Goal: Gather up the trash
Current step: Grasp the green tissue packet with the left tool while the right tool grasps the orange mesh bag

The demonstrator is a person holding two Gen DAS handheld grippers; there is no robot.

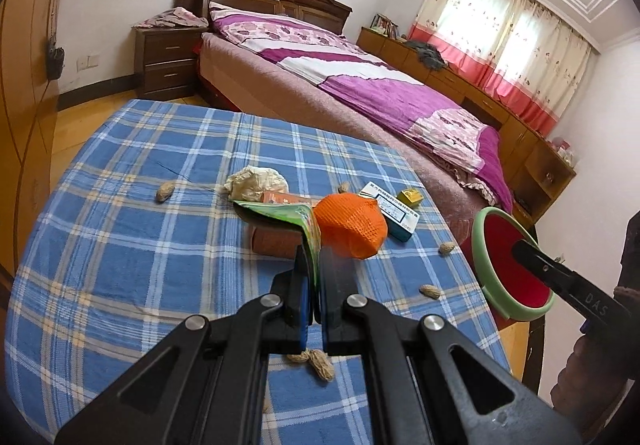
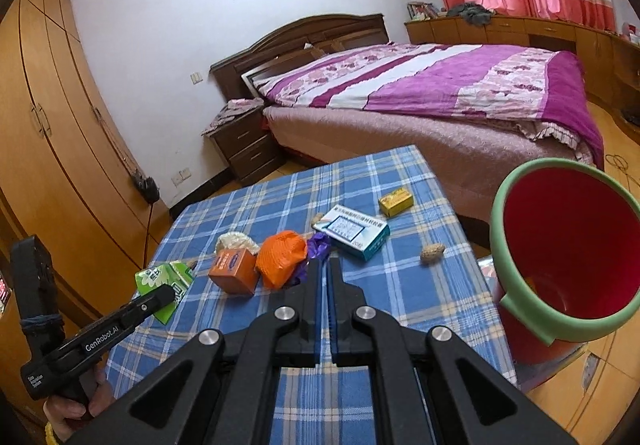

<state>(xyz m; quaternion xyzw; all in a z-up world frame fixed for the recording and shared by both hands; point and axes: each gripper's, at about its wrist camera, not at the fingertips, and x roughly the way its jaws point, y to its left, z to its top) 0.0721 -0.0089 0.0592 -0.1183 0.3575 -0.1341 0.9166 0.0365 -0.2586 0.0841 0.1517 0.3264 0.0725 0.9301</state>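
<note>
My left gripper (image 1: 317, 265) is shut on a green paper carton (image 1: 286, 216) and holds it just above the blue plaid table (image 1: 140, 245); it also shows in the right wrist view (image 2: 164, 279). My right gripper (image 2: 325, 265) is shut and looks empty, its tips near a purple wrapper (image 2: 320, 245). A red bin with a green rim (image 2: 560, 257) is off the table's right edge, also in the left wrist view (image 1: 512, 265). On the table lie an orange net ball (image 1: 350, 231), an orange box (image 2: 234, 271), a teal and white box (image 2: 352, 231), a yellow box (image 2: 396, 203), crumpled paper (image 1: 258, 183) and several peanuts (image 1: 320, 363).
A bed with a purple quilt (image 1: 360, 85) stands beyond the table. A dark nightstand (image 1: 168, 61) is by the headboard. Wooden wardrobes (image 2: 52, 149) line the left wall. Low cabinets (image 1: 520, 133) run under the curtained window.
</note>
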